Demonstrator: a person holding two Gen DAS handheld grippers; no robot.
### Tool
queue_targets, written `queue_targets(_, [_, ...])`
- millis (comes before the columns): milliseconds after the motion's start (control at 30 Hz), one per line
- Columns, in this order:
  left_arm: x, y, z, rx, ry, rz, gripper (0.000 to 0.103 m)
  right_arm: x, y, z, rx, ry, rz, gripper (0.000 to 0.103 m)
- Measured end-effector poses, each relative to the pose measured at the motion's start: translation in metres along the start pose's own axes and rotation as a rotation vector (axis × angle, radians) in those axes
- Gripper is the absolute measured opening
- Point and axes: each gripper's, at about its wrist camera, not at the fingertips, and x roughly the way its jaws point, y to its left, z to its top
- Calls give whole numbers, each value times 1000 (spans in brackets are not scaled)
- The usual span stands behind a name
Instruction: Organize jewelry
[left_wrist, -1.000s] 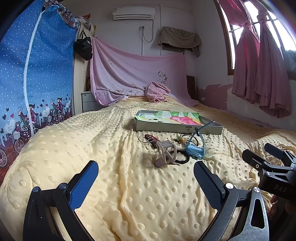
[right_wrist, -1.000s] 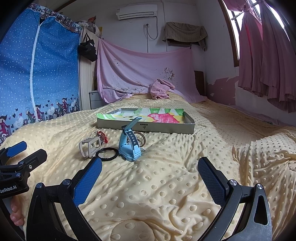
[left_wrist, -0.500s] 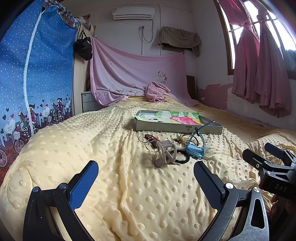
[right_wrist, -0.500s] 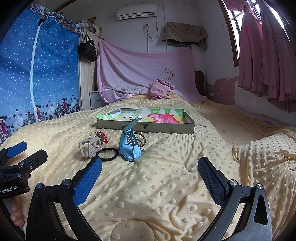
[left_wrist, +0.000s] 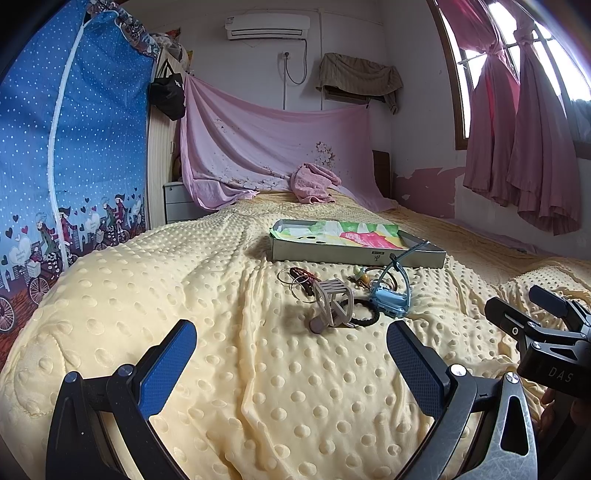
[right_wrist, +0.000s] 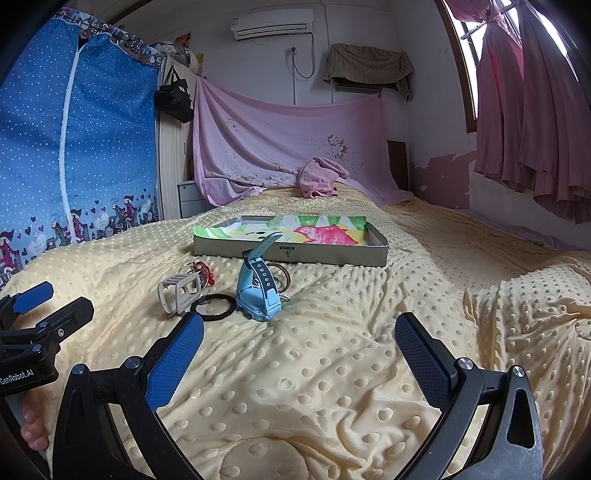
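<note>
Left hand-held gripper (left_wrist: 291, 363) and right hand-held gripper (right_wrist: 299, 350), both spread apart and empty, face a blue watch (right_wrist: 258, 291), beige watch (right_wrist: 181, 293), black hair tie (right_wrist: 213, 306) and bangles (left_wrist: 295, 282) just before the tray (right_wrist: 291, 254) mid-bed; soft dimpled bedding could foil thin-ring grasps.

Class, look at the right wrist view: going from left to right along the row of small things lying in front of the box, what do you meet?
Beige watch → black hair tie → blue watch.
</note>
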Motion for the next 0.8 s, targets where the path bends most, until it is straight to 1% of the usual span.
queue_targets(800, [1, 3, 0, -2, 0, 4, 103, 0, 0, 0, -1, 1, -1, 102])
